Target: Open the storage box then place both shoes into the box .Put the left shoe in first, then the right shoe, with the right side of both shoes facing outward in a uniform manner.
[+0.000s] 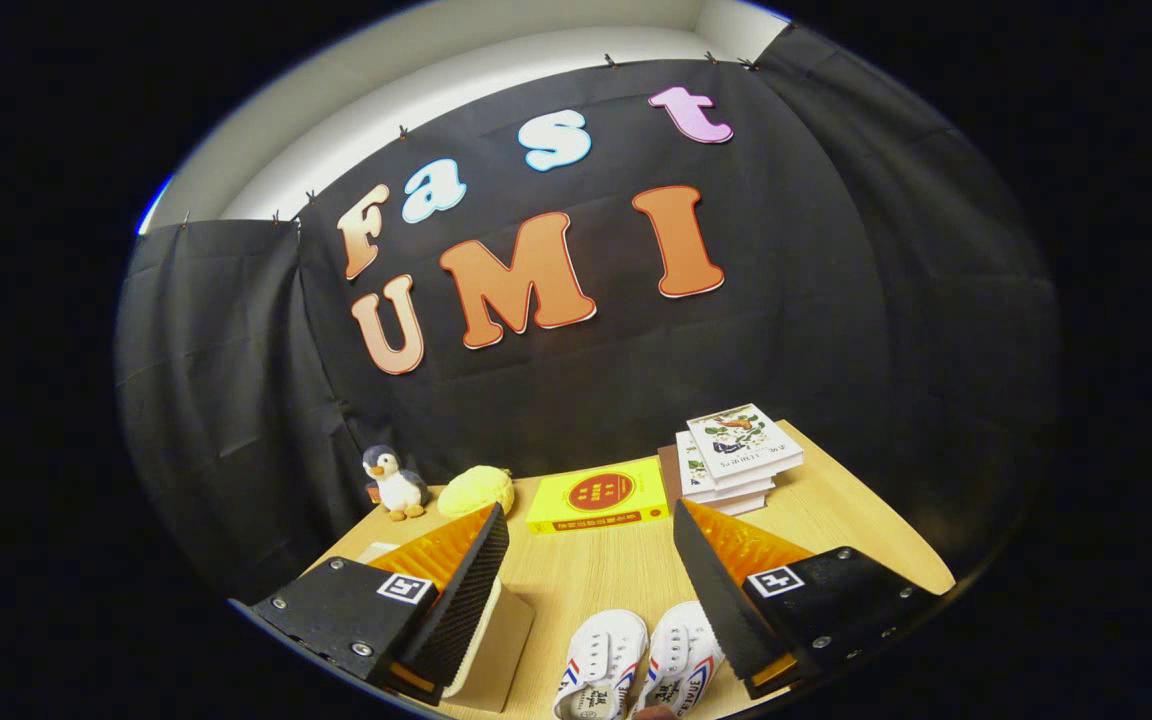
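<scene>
Tongs (591, 575) held released with nothing between them, pair of white sneakers (636, 665) set side by side on the table (596, 570) near the right finger, toes pointing far, box edge (496, 640) seen beside the left finger, contents hidden, yellow book (597, 496) and book stack (736, 455) placed far.

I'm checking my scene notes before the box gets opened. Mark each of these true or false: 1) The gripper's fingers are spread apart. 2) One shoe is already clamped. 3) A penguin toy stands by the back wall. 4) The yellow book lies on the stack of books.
1) True: the gripper is open, holding nothing.
2) False: both white shoes lie on the table between the fingers.
3) True: penguin toy.
4) False: the yellow book lies flat beside the stack of books.
</scene>
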Available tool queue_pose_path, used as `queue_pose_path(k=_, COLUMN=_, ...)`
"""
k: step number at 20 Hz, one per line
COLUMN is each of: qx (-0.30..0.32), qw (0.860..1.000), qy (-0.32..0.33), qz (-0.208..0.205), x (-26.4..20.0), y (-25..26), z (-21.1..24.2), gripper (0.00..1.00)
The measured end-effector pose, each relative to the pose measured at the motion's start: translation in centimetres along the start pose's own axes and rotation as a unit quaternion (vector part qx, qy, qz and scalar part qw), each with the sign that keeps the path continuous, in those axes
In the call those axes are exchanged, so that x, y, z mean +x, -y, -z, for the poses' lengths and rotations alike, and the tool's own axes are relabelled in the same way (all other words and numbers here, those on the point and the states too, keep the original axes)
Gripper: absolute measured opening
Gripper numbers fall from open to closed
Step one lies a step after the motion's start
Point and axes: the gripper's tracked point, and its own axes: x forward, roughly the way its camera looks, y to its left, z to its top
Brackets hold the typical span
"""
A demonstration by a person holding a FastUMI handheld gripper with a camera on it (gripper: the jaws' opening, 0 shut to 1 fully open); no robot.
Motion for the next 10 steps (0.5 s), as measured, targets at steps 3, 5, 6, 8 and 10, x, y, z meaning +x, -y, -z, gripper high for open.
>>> queue_pose_path(k=3, qx=-0.001, qw=1.000, qy=-0.005, qz=0.000, x=0.1, y=0.0, z=0.5, gripper=0.98)
queue_pose_path(k=5, qx=0.000, qw=1.000, qy=-0.014, qz=-0.003, x=0.2, y=-0.3, z=1.2, gripper=0.98)
queue_pose_path(k=6, qx=0.004, qw=1.000, qy=-0.020, qz=-0.004, x=0.3, y=-0.4, z=1.5, gripper=0.99)
queue_pose_path(k=8, qx=0.018, qw=0.999, qy=-0.033, qz=-0.012, x=0.2, y=-1.2, z=2.0, gripper=0.99)
queue_pose_path(k=10, qx=0.029, qw=0.999, qy=-0.038, qz=-0.024, x=0.1, y=-1.8, z=2.2, gripper=0.99)
